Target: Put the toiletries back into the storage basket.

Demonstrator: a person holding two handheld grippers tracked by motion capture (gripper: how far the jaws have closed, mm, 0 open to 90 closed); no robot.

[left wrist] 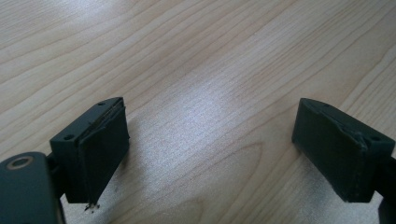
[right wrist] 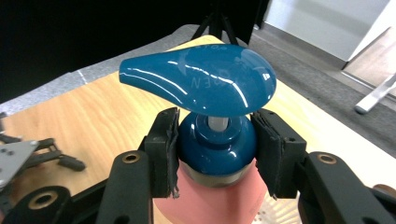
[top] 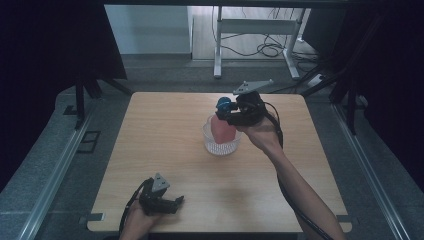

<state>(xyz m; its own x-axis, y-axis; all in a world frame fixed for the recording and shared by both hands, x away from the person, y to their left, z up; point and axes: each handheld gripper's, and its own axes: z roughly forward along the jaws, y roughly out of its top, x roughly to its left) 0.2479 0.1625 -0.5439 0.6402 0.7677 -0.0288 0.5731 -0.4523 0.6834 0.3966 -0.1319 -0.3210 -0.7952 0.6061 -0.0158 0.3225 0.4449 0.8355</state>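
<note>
A pink pump bottle (top: 221, 129) with a blue pump head (top: 223, 104) stands inside a clear ribbed bowl (top: 221, 145) near the middle of the wooden table (top: 165, 145). My right gripper (top: 235, 114) is shut on the bottle's blue collar (right wrist: 217, 142), just under the pump head (right wrist: 201, 79), with a pad on each side. My left gripper (top: 176, 202) rests near the table's front edge, jaws wide open over bare wood (left wrist: 210, 126), nothing between them.
The bowl sits right of the table's centre. Beyond the far edge stand a white desk frame (top: 255, 30) and loose cables on the floor. Metal rails run along both sides of the table.
</note>
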